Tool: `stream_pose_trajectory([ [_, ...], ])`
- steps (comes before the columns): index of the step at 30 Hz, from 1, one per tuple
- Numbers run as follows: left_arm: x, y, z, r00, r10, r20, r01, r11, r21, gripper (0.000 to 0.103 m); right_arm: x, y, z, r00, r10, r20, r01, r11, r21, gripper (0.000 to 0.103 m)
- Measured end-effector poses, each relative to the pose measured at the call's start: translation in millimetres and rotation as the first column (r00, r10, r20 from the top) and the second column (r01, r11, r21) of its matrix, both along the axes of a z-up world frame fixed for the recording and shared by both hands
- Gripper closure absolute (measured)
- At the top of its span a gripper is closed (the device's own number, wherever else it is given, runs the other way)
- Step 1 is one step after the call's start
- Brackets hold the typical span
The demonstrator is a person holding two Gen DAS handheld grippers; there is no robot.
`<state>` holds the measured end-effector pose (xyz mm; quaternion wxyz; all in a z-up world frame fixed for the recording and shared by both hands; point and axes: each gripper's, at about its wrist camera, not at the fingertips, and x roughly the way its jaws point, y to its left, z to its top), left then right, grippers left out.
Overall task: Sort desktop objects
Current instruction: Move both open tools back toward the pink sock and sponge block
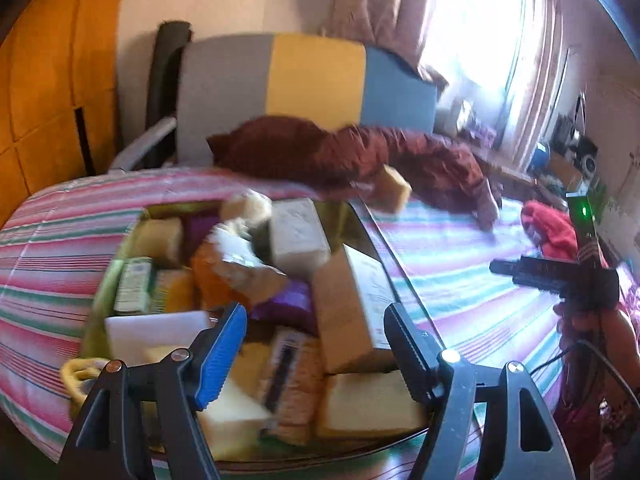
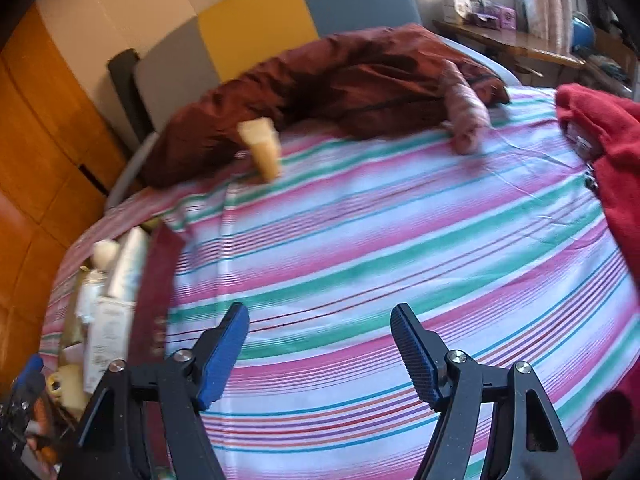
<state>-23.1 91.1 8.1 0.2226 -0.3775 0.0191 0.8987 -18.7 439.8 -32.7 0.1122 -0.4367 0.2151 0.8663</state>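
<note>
Left wrist: one box point(image 1: 132, 240), two grippers point(image 1: 314, 344)

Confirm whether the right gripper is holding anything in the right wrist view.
No. The right gripper is open, with only the striped bedsheet showing between its jaws.

Left tool point(image 1: 316, 336) and right tool point(image 2: 320, 340) both angled downward, jaws wide apart, empty.

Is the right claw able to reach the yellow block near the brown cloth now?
Probably yes: the right claw is open and empty, and only bare striped sheet lies between it and the yellow block.
</note>
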Motion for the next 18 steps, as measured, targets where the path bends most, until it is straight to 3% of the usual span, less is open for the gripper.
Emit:
stream_pose_trajectory([
  [10,-6,64,10,0.996,-0.091,-0.008,0.091,0.996,-0.017,0.03,0,42,5,0.999,-0.041,0.001,0.041,0.995,0.09,0.03],
  [18,-8,107,12,0.988,-0.153,-0.001,0.153,0.988,-0.03,0.03,-15,53,15,1.0,-0.006,0.011,0.004,0.988,0.156,0.03],
])
